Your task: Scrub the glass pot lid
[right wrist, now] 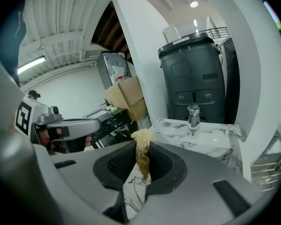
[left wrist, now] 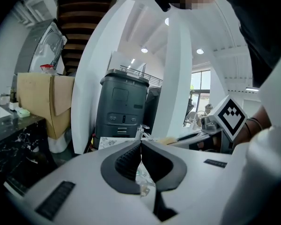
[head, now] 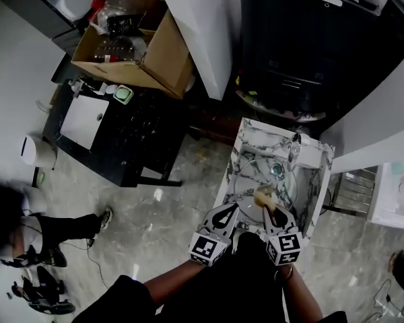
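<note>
The glass pot lid (head: 250, 203) lies in the basin of a white marble sink (head: 254, 134), its rim showing as a pale arc. My left gripper (head: 233, 210) reaches to the lid's left edge; in the left gripper view its jaws (left wrist: 141, 145) stand closed with a thin glassy edge pinched between them. My right gripper (head: 266, 208) is shut on a tan fibrous scrubber (head: 263, 195), which hangs over the lid. In the right gripper view the scrubber (right wrist: 141, 142) sticks up from between the pads of that gripper (right wrist: 143, 150). A chrome faucet (head: 295, 150) stands at the sink's far side.
A dark grey appliance (head: 303, 46) stands behind the sink. An open cardboard box (head: 131, 46) and a black table (head: 121, 136) are at the left. A person sits on the floor at far left (head: 34, 237). A wire rack (head: 353, 190) is right of the sink.
</note>
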{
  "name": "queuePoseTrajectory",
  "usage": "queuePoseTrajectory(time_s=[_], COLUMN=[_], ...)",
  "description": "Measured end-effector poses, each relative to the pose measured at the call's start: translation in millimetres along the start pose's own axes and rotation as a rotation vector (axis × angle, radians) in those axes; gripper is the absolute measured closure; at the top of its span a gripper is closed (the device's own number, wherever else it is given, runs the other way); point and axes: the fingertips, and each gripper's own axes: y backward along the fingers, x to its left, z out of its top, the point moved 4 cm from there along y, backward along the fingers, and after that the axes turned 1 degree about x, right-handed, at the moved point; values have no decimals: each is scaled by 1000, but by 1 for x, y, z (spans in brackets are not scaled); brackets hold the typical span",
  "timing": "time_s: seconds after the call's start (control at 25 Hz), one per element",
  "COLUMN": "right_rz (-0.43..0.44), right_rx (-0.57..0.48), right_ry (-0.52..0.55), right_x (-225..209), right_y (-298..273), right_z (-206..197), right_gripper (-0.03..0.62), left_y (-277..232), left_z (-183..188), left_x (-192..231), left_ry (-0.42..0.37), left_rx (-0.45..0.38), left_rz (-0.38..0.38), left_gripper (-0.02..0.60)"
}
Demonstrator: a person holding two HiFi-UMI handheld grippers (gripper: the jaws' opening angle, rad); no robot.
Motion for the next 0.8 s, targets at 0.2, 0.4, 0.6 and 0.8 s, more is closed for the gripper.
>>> queuePoseTrajectory(time_s=[0.2,0.4,0.6,0.8], right_rz=[17,19,48,120], right_rx=[137,254,370,466], right_ry=[8,32,99,135], right_x=[-5,-16,-23,-18], right_y=[-48,-95,-131,-158], right_z=[-26,-51,-77,-102], right_gripper=[526,526,526,526], left_y=[-15,-26,-39,-45], left_z=[-13,-18,-26,-28], left_x=[22,42,54,64], left_ry=[41,27,53,62], left_rx=[31,76,100,111], left_rz=[9,2,7,10], left_gripper=[565,565,565,565])
